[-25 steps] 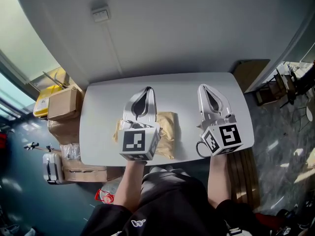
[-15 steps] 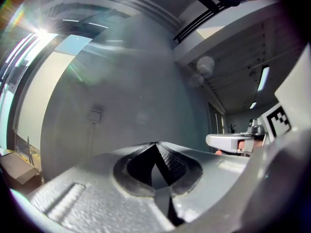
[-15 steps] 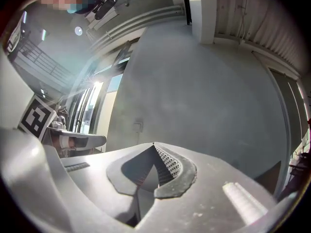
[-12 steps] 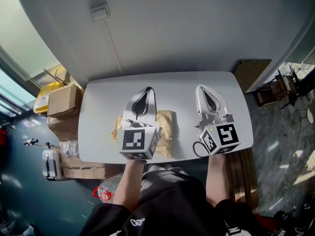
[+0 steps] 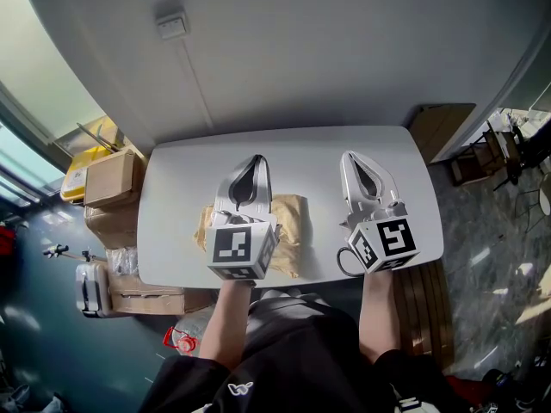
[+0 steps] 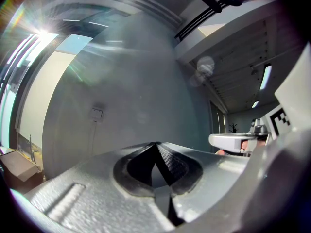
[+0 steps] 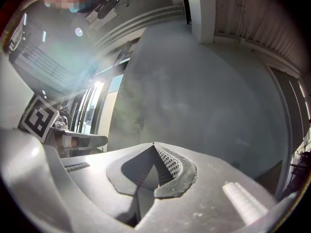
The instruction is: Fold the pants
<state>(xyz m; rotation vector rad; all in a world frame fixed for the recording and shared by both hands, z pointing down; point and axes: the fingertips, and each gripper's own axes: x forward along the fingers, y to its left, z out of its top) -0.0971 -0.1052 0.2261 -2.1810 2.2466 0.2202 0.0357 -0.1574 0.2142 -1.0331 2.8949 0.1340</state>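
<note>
Since the grey plastic left claw (image 6: pixel 156 144) and the matching right claw (image 7: pixel 154 145) are both fully closed on nothing, no fabric is in hand. Both hover roughly level above the pale grey rounded desk (image 5: pixel 185 179), pointing at the wall. The tan cloth pants (image 5: pixel 294 226) lie in a compact, roughly rectangular bundle on the desk's near half, under the left claw and clear of the right. Judgement: folding looks done or nearly so. At most an edge tidy-up is left, though the left claw partly hides the bundle.
</note>
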